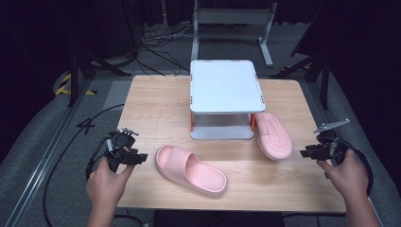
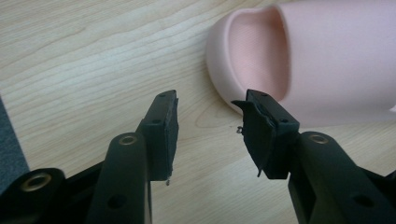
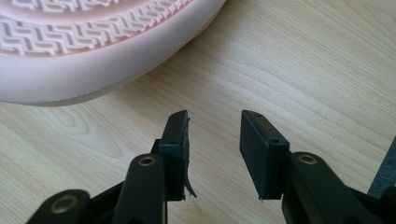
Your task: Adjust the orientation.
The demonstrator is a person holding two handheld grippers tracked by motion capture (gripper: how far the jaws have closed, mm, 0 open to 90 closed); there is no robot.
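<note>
Two pink slippers lie on the wooden table (image 1: 156,109). One slipper (image 1: 190,170) sits upright near the front middle; its heel end (image 2: 299,60) fills the upper right of the left gripper view. The other slipper (image 1: 273,135) lies sole up by the right foot of the white stand; its ribbed sole (image 3: 93,32) is in the right gripper view. My left gripper (image 1: 138,159) (image 2: 209,123) is open just left of the upright slipper's heel, with nothing between its jaws. My right gripper (image 1: 302,153) (image 3: 215,140) is open a little right of the overturned slipper, holding nothing.
A white two-level stand (image 1: 226,97) with orange posts sits at the table's back middle. Black cables (image 1: 71,142) trail off the left edge over grey floor. A metal frame (image 1: 234,23) stands behind the table.
</note>
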